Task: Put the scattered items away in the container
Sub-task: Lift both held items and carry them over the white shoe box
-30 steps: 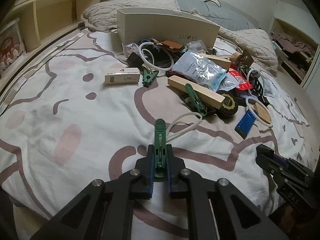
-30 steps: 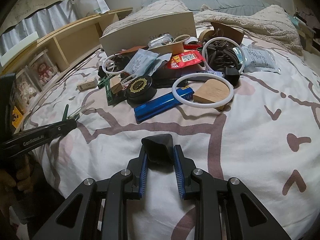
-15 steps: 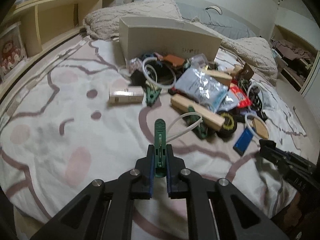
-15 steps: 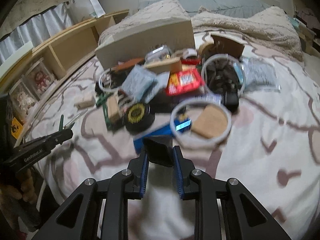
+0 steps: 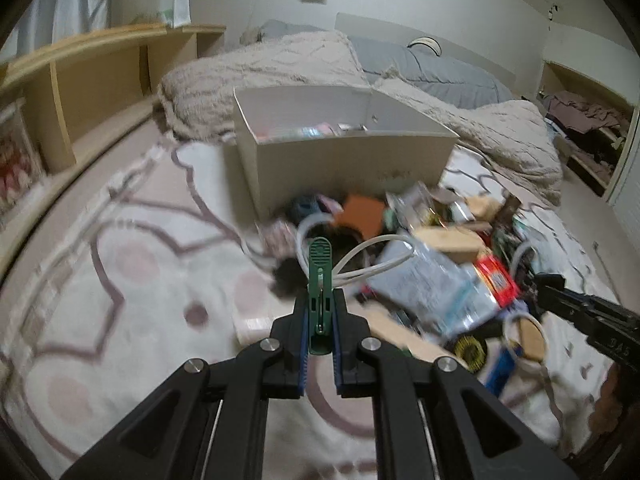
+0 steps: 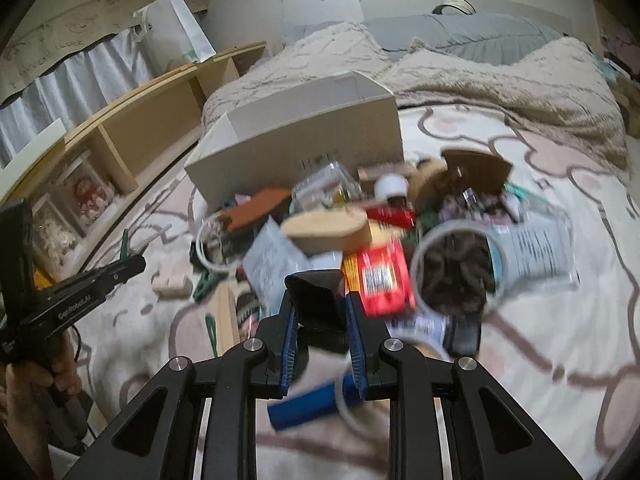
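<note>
both grippers loaded, lifting toward the box

left gripper (image 5: 320, 328) jaws clamped on a green clip (image 5: 320, 280) with a white cable loop (image 5: 372, 260) hanging off it; right gripper (image 6: 322, 320) jaws clamped on a black folded piece (image 6: 318, 300). a second ago both sat low over the sheet, now they're raised and nearer, so the open top of the cardboard box (image 5: 344, 160) shows with items already inside. the clutter pile (image 6: 384, 264) is still on the bed (image 5: 120, 280) just before the box. likely next: carry over the rim, release.
</note>
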Demonstrator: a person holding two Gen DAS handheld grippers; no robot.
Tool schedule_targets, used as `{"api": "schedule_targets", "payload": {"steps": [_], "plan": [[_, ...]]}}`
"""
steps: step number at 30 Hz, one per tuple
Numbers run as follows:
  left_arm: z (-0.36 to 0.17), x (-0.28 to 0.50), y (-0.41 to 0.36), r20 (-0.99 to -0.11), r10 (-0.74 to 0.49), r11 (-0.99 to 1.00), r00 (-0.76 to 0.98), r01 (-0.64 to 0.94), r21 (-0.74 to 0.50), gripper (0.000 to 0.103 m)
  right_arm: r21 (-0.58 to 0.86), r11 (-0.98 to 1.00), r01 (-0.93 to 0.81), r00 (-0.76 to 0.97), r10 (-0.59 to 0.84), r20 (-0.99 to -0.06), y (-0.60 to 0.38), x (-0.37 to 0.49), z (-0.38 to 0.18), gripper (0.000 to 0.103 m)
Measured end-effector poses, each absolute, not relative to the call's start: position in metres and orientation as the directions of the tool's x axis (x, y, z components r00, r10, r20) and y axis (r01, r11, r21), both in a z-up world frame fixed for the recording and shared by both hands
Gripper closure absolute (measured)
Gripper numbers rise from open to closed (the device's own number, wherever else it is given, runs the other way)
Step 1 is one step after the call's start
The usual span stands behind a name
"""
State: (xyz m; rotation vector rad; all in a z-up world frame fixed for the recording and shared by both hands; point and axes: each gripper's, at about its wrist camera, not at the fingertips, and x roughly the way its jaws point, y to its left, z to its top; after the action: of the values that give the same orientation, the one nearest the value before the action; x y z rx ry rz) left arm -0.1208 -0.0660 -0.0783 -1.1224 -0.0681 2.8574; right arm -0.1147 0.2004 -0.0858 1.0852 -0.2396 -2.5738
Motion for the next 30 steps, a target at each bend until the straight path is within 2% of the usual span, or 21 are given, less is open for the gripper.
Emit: {"api": "schedule_targets", "payload": {"steps": [15,30], "plan": [[-0.037,-0.210,-0.079,-0.588,0.066,-0.998,-0.806,-0.055,-0.035,0.093,0.208,-0.913,0.351,-0.693,-0.403,-0.598,0.169,-0.201,-0.039,0.079],[-0.017,-0.294,-0.071,-0.575,0.057,-0.997,-0.816,-0.079,0.013,0.093,0.241,-0.900,0.364,-0.668,-0.432,-0.606,0.147,-0.309,-0.009,0.079]]}}
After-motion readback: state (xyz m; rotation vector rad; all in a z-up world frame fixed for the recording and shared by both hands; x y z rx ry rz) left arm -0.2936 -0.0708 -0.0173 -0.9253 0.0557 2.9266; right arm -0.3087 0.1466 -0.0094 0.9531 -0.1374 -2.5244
